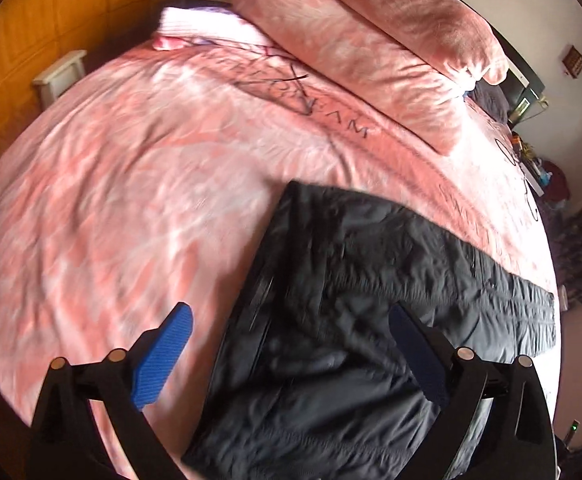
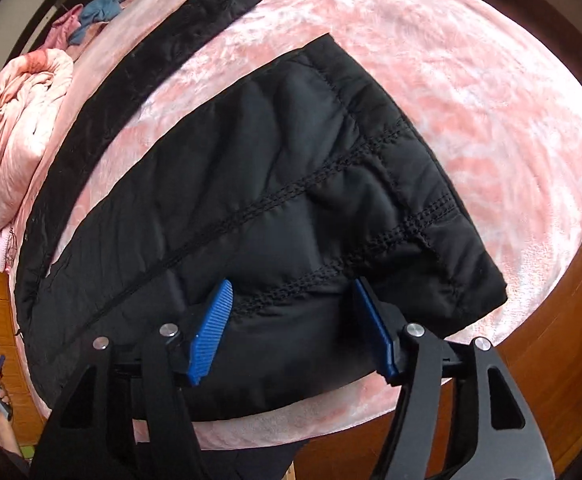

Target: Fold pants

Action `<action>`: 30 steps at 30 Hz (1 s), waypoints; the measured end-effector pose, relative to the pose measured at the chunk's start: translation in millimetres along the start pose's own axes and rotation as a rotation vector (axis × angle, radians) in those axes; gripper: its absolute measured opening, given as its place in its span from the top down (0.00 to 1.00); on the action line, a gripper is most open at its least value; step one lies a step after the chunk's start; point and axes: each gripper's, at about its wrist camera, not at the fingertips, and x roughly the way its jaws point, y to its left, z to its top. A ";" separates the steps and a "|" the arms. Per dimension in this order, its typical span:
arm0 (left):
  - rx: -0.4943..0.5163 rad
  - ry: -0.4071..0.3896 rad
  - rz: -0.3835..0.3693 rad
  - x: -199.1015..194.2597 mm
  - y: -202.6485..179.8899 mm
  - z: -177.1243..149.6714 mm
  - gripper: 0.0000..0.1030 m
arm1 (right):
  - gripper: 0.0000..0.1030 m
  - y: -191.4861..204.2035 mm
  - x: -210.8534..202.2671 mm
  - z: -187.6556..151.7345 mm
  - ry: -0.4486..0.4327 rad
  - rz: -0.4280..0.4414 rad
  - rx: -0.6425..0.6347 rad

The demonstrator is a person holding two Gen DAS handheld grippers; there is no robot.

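Lying black on the pink bed (image 2: pixel 471 92), the pants (image 2: pixel 291 168) sit part-folded; both grippers, left gripper (image 1: pixel 291 356) and right gripper (image 2: pixel 291 328), hover jaws apart, empty. Next likely: regrasp the edge at 6 o'clock.

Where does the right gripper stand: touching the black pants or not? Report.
Cannot tell: in the right wrist view, the right gripper overlaps the black pants; no gap or press shows.

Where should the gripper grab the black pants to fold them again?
I'd grab the pants at the corner of the stitched band, coming straight down from above. They lie flat on the pink bed, and that corner sits apart, so the right gripper could probably pinch it.
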 end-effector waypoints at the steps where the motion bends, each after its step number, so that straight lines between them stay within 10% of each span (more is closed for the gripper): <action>1: 0.006 0.012 -0.010 9.7 -1.3 14.6 0.04 | 0.37 4.7 -12.8 7.1 -0.025 0.024 -0.010; 4: -0.016 0.075 -0.056 52.6 0.0 50.3 0.04 | 0.20 16.4 -38.3 32.9 -0.084 0.134 -0.030; 13: 0.032 0.266 -0.012 184.1 1.7 89.1 0.04 | 0.18 84.2 3.1 139.1 -0.051 0.216 -0.081; 26: 0.114 0.341 -0.119 192.2 -23.9 81.6 0.19 | 0.13 148.1 81.8 329.7 0.007 0.273 -0.149; 30: 0.121 0.351 -0.093 188.1 -30.6 81.6 0.46 | 0.13 156.3 112.9 369.5 0.005 0.156 -0.205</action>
